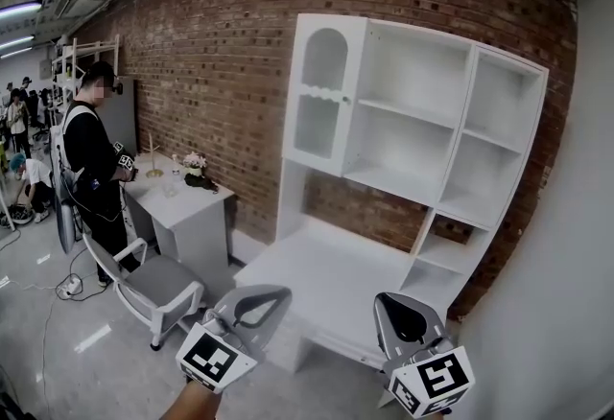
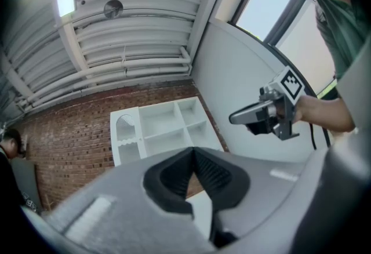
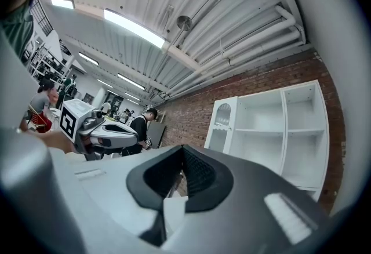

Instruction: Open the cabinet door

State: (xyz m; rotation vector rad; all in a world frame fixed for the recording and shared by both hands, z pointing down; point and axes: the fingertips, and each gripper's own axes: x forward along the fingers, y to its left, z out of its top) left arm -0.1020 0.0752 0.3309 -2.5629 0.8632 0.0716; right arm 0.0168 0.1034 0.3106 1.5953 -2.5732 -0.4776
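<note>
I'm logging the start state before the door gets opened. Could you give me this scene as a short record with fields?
target: white arched-window cabinet door, upper left of the tall white shelf unit against the red brick wall
left gripper: shut, empty, held low, short of the unit
right gripper: shut, empty, held low, short of the unit
bystander: person in black clothes beside a small white table, far left
progress: door not yet touched

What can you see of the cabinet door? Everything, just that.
The cabinet door is a tall white panel, painted wood by the look, at the upper left of the white shelf unit against the brick wall. It has an arched opening above, a rectangular one below, a scalloped rail between. It stands upright and looks closed; no handle can be made out. Nothing touches it.
</note>
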